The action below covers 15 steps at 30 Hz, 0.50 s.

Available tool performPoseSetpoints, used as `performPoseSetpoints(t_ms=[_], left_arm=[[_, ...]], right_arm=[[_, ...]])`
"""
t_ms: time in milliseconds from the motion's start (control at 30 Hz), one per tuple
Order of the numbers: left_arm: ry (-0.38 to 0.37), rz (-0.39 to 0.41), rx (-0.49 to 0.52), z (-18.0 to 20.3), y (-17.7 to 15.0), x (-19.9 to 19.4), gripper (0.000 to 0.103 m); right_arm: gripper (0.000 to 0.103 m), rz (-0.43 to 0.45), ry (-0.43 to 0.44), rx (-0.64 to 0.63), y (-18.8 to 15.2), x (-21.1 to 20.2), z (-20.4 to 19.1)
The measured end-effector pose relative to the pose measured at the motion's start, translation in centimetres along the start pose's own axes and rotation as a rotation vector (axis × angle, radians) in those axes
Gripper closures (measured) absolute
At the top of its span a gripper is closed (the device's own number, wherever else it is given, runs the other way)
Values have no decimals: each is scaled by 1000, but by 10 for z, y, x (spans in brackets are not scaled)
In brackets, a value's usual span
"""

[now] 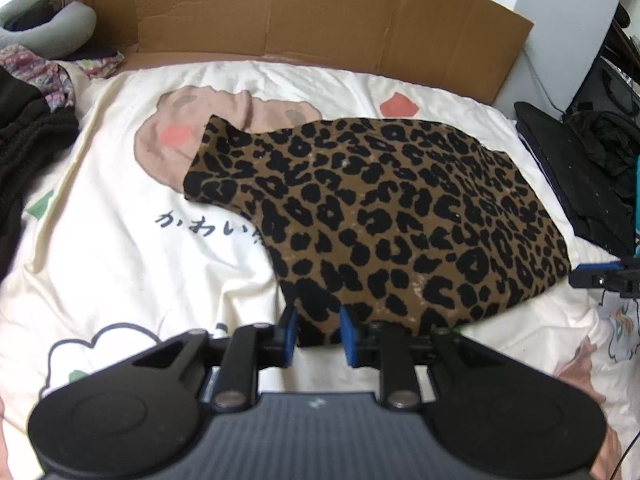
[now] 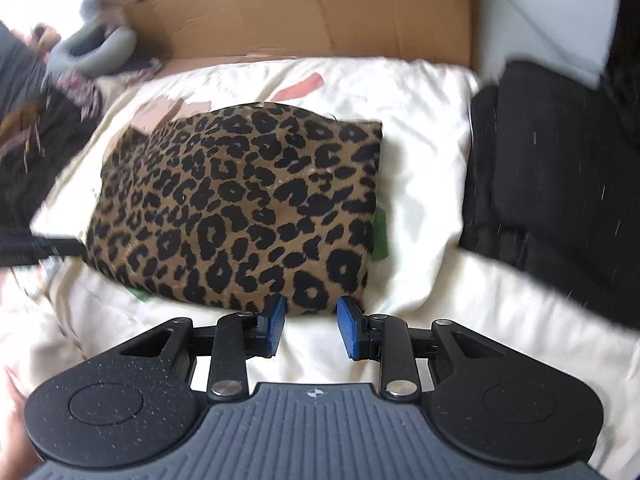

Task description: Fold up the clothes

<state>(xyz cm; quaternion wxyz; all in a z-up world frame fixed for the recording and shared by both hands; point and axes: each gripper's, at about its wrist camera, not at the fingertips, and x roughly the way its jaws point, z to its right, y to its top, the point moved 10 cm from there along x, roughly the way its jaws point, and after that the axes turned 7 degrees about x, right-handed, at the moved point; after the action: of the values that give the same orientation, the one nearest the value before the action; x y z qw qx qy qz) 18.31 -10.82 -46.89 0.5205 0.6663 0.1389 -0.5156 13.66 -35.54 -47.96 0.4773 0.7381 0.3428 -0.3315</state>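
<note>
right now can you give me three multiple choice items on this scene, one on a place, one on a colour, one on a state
1. Where does the leopard-print garment lie?
A. on the cream printed bedcover
B. inside the cardboard box
C. on the dark clothes pile

2. What colour are the pads on the left gripper fingers?
A. red
B. blue
C. white

3. How do the right gripper fingers stand?
A. clamped on the garment
B. apart, with nothing between them
C. pressed shut on each other

Key: 1 A, the garment is spread on the bedcover, in front of the box. 2 B, both pads show blue. 3 B, bare bedcover shows in the gap.
</note>
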Motion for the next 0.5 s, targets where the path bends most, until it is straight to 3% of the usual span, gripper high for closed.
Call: performPoseSetpoints(t_ms=[233, 467, 500], left_arm=[[-4, -32, -26, -8, -5, 12, 76], [-22, -36, -52, -9, -10, 14, 75], [-26, -34, -52, -9, -10, 14, 75]], right_arm=[[67, -37, 111, 336, -8, 22, 24], [68, -21, 183, 474, -5, 32, 35], [78, -20, 186, 474, -4, 33, 34]])
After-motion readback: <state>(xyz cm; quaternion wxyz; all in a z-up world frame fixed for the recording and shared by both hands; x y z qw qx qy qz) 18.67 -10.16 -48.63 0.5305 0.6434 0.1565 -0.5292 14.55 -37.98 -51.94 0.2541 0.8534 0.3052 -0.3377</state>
